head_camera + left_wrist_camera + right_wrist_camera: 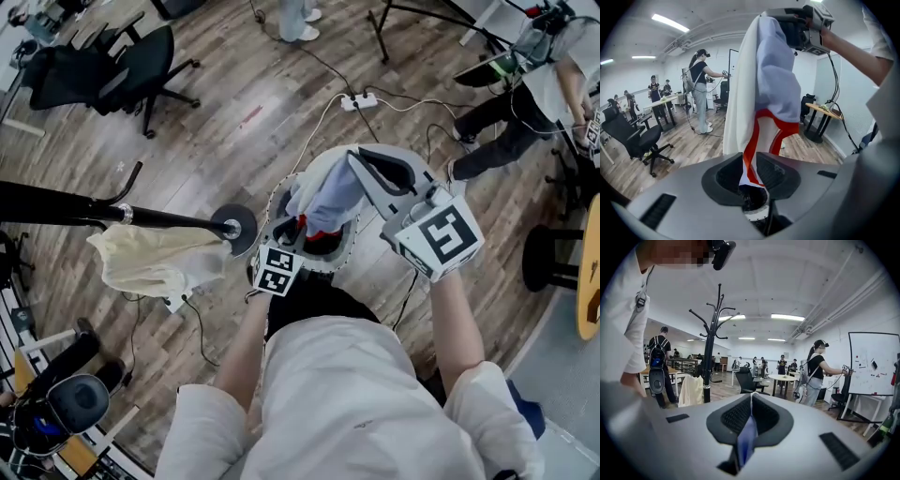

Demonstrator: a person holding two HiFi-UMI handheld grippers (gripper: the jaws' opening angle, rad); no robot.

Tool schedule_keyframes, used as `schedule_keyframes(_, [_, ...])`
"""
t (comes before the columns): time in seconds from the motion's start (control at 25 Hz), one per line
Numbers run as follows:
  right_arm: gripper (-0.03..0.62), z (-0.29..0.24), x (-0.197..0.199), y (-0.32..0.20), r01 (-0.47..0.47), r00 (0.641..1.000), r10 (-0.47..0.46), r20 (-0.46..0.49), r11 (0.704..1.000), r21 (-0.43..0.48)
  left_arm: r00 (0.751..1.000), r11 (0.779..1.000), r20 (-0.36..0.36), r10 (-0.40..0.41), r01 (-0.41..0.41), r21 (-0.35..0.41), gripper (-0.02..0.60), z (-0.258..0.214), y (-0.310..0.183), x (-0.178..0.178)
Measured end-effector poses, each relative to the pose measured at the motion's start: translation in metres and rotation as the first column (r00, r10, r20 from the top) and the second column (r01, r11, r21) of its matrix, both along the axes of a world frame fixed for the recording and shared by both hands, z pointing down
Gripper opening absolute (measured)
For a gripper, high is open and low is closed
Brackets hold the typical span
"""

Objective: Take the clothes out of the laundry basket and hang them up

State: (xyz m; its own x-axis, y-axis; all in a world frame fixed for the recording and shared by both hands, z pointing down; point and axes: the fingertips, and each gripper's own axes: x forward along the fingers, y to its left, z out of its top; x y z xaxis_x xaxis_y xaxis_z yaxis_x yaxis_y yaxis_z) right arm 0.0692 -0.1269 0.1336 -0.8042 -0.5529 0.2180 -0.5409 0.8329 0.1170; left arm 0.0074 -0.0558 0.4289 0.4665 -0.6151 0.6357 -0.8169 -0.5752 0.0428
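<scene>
A white and light-blue garment (328, 192) with red trim hangs over the laundry basket (349, 246). My right gripper (361, 169) is raised and shut on the garment's top; in the right gripper view a blue fold (747, 437) is pinched between its jaws (751, 401). Lower down, my left gripper (298, 230) has the red-trimmed hem (752, 159) hanging loosely between jaws that stand apart. The left gripper view shows the garment (773, 79) draping down from the right gripper (797, 23). The black coat rack (122, 214) stands to the left, with a cream garment (155, 261) hung on it.
A black office chair (112, 66) stands at the far left. A power strip (359, 101) and cables lie on the wooden floor ahead. A person (525, 94) stands at the upper right, and a round table (589, 272) is at the right edge. The coat rack (711, 343) rises ahead-left in the right gripper view.
</scene>
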Motion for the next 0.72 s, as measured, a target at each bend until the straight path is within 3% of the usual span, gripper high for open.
schedule_keyframes(0.28, [0.017, -0.042, 0.005, 0.001, 0.014, 1.000, -0.015, 0.007, 0.995, 0.101, 1.000, 0.998, 0.001, 0.025, -0.025, 0.056, 0.096, -0.016, -0.025, 0.015])
schedule_keyframes(0.36, [0.017, -0.049, 0.008, 0.001, 0.012, 1.000, -0.014, 0.008, 0.993, 0.119, 1.000, 0.997, 0.005, 0.021, -0.022, 0.078, 0.070, -0.025, -0.028, 0.017])
schedule_keyframes(0.44, [0.017, -0.054, 0.012, 0.001, 0.010, 1.000, -0.012, 0.014, 0.991, 0.131, 1.000, 0.995, 0.008, 0.017, -0.018, 0.097, 0.038, -0.036, -0.030, 0.014])
schedule_keyframes(0.72, [0.017, -0.052, 0.021, -0.008, -0.008, 1.000, 0.007, 0.006, 0.991, 0.131, 0.999, 0.986, -0.037, -0.031, 0.036, 0.164, 0.030, -0.087, -0.041, -0.012])
